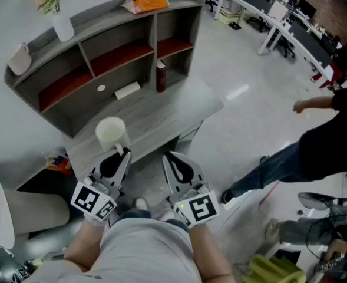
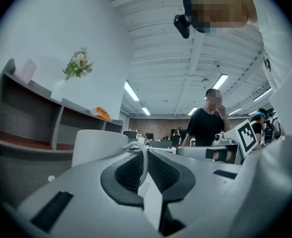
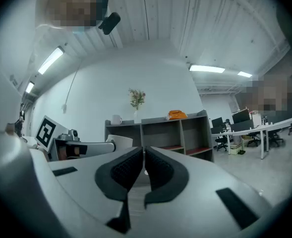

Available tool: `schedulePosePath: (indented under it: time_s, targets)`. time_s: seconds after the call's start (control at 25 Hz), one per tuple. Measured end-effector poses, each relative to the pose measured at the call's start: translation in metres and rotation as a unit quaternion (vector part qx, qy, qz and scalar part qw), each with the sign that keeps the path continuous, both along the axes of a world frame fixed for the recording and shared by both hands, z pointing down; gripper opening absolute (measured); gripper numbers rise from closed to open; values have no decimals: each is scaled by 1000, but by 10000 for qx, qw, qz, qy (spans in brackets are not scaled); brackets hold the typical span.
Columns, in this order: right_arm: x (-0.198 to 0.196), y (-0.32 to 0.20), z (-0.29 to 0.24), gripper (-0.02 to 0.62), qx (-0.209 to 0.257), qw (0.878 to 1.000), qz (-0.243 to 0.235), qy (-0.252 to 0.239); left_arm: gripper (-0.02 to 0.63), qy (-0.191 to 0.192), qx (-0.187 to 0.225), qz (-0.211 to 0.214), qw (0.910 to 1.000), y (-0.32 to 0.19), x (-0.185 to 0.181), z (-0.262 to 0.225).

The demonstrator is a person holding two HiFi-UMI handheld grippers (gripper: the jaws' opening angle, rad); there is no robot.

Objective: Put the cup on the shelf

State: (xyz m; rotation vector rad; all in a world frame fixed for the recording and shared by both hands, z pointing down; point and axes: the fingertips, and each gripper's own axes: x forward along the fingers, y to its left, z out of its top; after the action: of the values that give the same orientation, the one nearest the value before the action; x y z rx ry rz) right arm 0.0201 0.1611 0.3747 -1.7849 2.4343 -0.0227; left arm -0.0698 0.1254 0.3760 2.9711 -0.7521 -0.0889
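Fingers [image 2: 128, 171] on the left gripper [image 2: 145, 151] are pinched on the thin loop handle of the white cup [image 2: 97, 144]. The cup sits upright over the front part of the grey bench [image 1: 161, 108], just ahead of that gripper, well short of the shelf [image 1: 96, 17]. Can't tell if it's touching the bench. Right gripper [image 3: 143, 152] fingers are together, nothing in them, right beside the left one.
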Motion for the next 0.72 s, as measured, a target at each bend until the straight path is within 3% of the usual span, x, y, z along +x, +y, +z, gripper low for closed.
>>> schedulePosePath:
  time_s: [0.72]
  targets:
    - [-58,-76,6,29,-101,9994,235,214,38,87,-66,398,9991,-70,-60,13]
